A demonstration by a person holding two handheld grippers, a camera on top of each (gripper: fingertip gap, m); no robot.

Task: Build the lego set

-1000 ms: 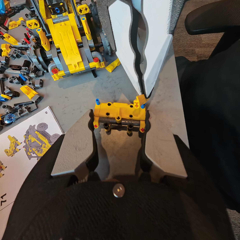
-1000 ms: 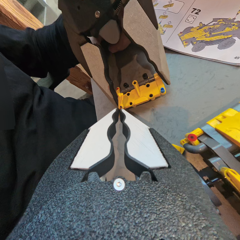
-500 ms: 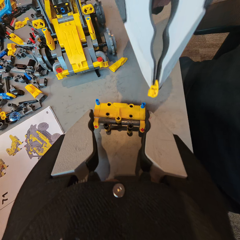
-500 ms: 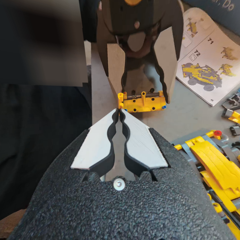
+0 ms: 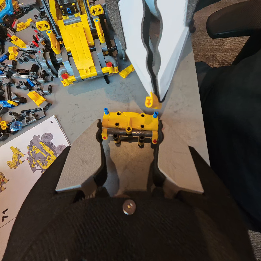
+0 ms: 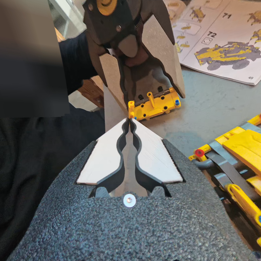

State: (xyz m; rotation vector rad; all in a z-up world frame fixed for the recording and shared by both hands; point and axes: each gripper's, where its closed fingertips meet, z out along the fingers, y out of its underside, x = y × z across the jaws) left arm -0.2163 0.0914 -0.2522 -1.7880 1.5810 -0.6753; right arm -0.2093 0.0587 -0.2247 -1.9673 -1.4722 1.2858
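My left gripper (image 5: 130,127) has grey fingers and is shut on a yellow brick assembly (image 5: 130,121) with a dark axle and two blue pins, holding it by its ends on the grey table (image 5: 91,101). My right gripper (image 5: 156,97) has white fingers and is shut on a small yellow connector piece (image 5: 151,102). The piece hangs just above the assembly's right blue pin (image 5: 155,114), slightly apart from it. In the right wrist view, my right gripper (image 6: 129,119) holds the piece (image 6: 131,109) at the near end of the assembly (image 6: 154,108), which sits between the fingers of the left gripper (image 6: 153,98).
A large yellow and grey vehicle model (image 5: 79,46) stands at the back, with loose parts (image 5: 21,67) scattered to its left. An open instruction booklet (image 5: 28,162) lies at the left. The table's edge runs close on the right, beside a person's dark clothing (image 5: 233,127) and a chair (image 5: 233,21). Left tips to right tips: about 5 centimetres.
The right gripper lifted the small yellow piece off the assembly's right end, then brought it back down close above the right blue pin. The left gripper kept its hold.
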